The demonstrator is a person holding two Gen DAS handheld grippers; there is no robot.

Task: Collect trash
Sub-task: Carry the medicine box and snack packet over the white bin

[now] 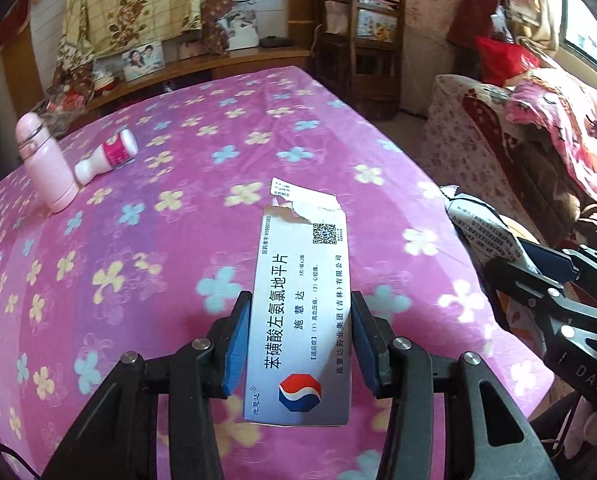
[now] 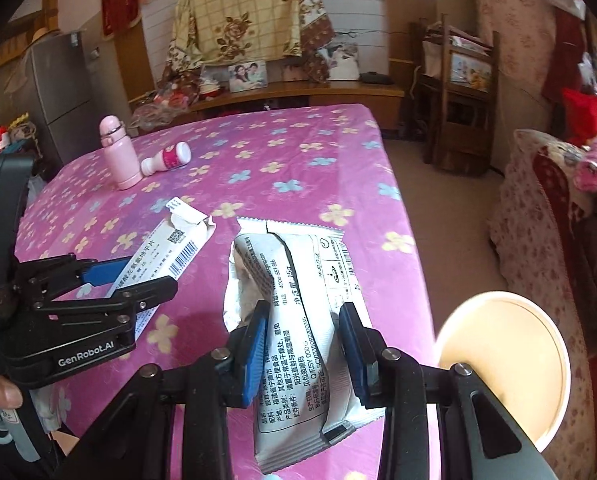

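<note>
My left gripper [image 1: 300, 312] is shut on a torn white medicine box [image 1: 302, 292] and holds it above the pink flowered table [image 1: 146, 216]. The box also shows in the right wrist view [image 2: 178, 246], with the left gripper [image 2: 134, 276] at the left. My right gripper [image 2: 304, 322] is shut on a white snack wrapper [image 2: 294, 320], held over the table's right edge. The wrapper shows at the right of the left wrist view [image 1: 484, 228]. A small white bottle with a pink label [image 1: 108, 155] lies on its side at the far left [image 2: 166, 160].
A pink flask [image 1: 46, 164] stands next to the small bottle [image 2: 118, 152]. A round cream bin [image 2: 506, 364] sits below the table's right edge. A flowered sofa [image 1: 510, 140] is at the right, a wooden shelf [image 2: 458, 100] and cabinet behind.
</note>
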